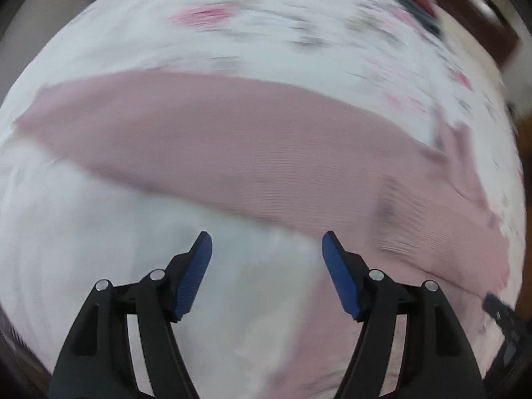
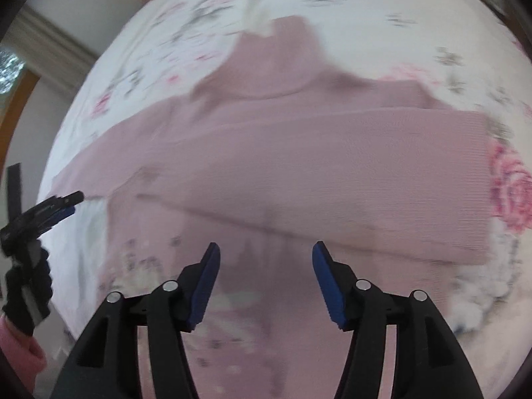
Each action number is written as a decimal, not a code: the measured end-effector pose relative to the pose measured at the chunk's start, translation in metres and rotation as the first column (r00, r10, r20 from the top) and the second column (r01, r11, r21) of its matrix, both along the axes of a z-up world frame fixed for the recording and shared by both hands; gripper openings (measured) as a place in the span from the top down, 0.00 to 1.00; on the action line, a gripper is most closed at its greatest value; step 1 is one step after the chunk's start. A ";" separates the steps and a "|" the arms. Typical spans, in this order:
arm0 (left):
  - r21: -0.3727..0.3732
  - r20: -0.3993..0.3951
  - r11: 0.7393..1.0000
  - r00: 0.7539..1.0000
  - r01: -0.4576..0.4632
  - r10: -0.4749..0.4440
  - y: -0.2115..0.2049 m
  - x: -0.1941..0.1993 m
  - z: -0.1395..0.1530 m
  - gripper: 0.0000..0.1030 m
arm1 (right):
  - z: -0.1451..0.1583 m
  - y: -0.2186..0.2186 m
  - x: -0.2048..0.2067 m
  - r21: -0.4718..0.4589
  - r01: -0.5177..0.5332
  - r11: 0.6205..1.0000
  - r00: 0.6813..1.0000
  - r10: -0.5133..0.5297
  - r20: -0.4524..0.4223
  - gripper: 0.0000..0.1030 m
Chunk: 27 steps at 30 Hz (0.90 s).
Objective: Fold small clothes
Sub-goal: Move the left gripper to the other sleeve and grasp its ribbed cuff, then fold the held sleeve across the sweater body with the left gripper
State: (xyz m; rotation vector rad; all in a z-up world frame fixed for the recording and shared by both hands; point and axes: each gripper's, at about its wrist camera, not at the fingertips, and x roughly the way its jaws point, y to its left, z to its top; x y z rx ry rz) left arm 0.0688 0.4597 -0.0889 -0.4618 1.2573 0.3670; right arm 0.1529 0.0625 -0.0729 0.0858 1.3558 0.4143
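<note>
While both views are pretty motion-blurred, you can make out a pink ribbed sweater (image 2: 299,173) lying spread on a white floral bedsheet (image 1: 266,33), sleeves folded across the body and the turtleneck pointing away in the right wrist view. The left gripper (image 1: 266,252) has its jaws released, hovering above the sheet right by the sweater's edge. The right gripper (image 2: 266,259) is also spread wide with nothing in it, over the sweater.

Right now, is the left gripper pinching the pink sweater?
Apart. The left wrist view shows the left gripper open, its blue fingers spread with nothing between them; the pink sweater lies beyond on the floral sheet.
</note>
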 end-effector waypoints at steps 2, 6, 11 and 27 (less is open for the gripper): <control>-0.019 -0.011 0.995 0.995 -0.099 0.099 0.044 -0.018 -0.009 0.34 | -0.004 0.021 -0.008 0.006 -0.033 0.999 0.999 0.033 -0.004 0.43; -0.078 0.030 0.967 0.969 -0.241 0.244 0.106 -0.028 -0.019 0.34 | -0.013 0.048 -0.013 -0.002 -0.076 0.997 0.997 0.076 -0.024 0.43; -0.189 0.072 0.918 0.927 -0.349 0.368 0.155 -0.030 -0.038 0.34 | -0.019 0.060 -0.021 -0.023 -0.089 0.996 0.996 0.088 -0.033 0.43; -0.155 0.152 0.895 0.885 -0.418 0.439 0.197 -0.014 -0.027 0.90 | -0.037 0.057 -0.026 -0.078 -0.075 0.994 0.996 0.070 -0.062 0.43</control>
